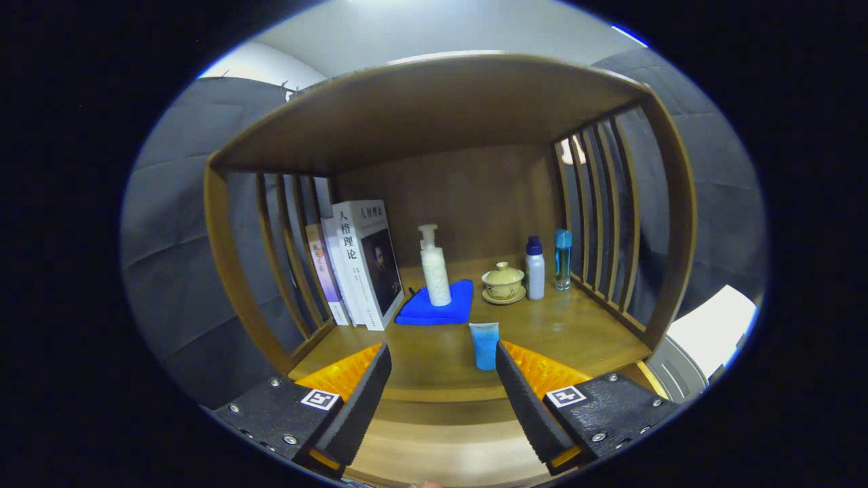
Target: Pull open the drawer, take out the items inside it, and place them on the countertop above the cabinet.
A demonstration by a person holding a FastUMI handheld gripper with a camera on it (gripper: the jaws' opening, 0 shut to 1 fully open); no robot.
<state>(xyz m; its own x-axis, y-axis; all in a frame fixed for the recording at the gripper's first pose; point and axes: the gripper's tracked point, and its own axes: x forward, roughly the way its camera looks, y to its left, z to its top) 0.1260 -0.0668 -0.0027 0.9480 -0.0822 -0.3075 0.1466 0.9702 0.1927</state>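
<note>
Fingers of the gripper (442, 379) are spread wide, gripping nothing, low in the frame at the countertop (576, 332) edge. Small blue tube (484, 345) stands just left of the right finger. Further back, mid-frame: white pump bottle (434, 266) on a blue cloth (437, 305), books (363, 264) to the left, lidded cup (503, 281) and two bottles (548, 266) on the right. Can't spot the drawer from here.

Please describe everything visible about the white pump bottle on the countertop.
The pump bottle is white, plastic-looking, with a pump head on a narrow neck. It stands upright on a folded blue cloth, right of the books, left of the lidded cup. It lies well beyond the open hand-held gripper, which touches nothing.
</note>
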